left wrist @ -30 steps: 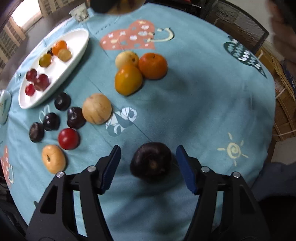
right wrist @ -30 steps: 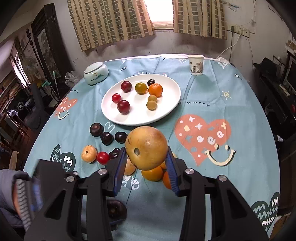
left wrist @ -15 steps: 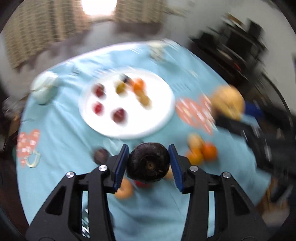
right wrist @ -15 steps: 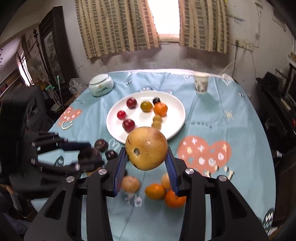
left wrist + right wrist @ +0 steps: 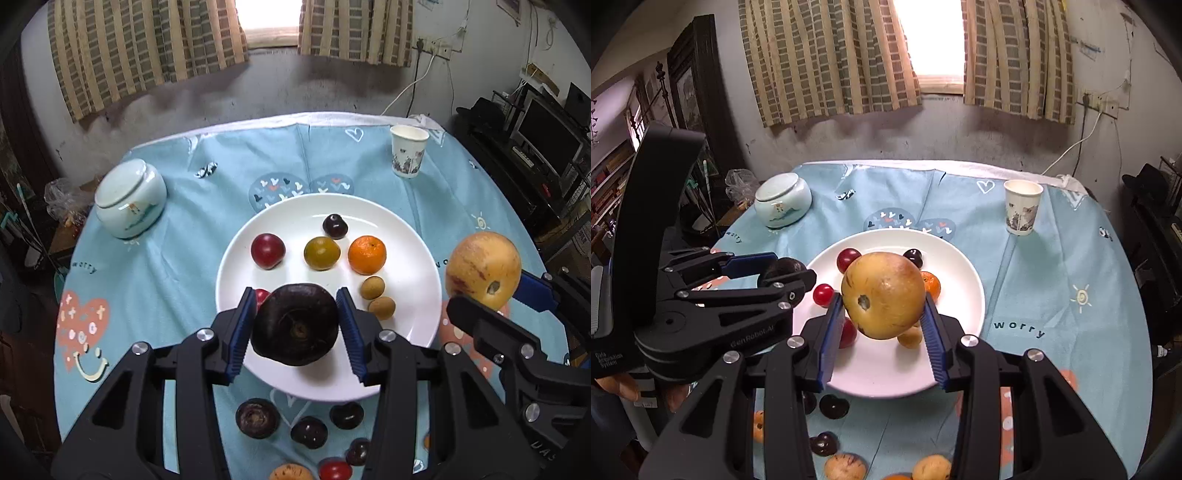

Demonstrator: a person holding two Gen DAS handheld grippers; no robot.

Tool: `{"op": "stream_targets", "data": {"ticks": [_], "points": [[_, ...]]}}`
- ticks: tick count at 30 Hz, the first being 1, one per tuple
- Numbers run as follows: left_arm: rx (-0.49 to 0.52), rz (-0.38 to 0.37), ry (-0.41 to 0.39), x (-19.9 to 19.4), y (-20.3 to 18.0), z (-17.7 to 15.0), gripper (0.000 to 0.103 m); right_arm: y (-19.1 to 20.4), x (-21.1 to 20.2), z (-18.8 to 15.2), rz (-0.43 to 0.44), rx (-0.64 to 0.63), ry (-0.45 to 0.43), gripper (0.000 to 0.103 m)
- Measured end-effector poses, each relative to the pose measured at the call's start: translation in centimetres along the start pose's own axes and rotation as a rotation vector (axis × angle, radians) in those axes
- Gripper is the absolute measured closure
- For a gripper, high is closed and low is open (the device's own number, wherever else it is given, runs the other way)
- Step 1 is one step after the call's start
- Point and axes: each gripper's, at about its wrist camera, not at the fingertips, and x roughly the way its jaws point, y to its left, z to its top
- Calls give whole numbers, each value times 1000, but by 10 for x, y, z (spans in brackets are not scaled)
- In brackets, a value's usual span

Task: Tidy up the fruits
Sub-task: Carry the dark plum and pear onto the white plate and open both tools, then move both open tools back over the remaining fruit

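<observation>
Both claws now over plate [image 5: 417, 258] w/ fruit: left claw [image 5: 295, 326] pinching dark fruit [image 5: 295, 325], right claw [image 5: 882, 319] pinching yellow fruit [image 5: 882, 295].

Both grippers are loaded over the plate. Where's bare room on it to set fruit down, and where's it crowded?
On the white plate, the near part below the left gripper and its dark fruit is bare, as is the left rim beside the red plum. The back and right are crowded: tangerine, green fruit, two longans. The right gripper holds a yellow pear.
</observation>
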Motion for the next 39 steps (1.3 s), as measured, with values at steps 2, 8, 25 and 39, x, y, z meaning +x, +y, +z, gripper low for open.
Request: {"op": "stream_targets", "data": {"ticks": [2, 8, 25, 39], "points": [[-4, 1, 17, 12, 1, 2, 58, -3, 13, 2, 2, 3, 16, 61], [-18, 5, 59, 44, 8, 8, 58, -11, 48, 5, 9, 6, 65, 61], [19, 84, 79, 82, 11, 9, 54, -28, 109, 3, 9, 41, 185, 58], [-7, 109, 19, 28, 19, 4, 36, -19, 61, 3, -42, -6, 115, 38]]}}
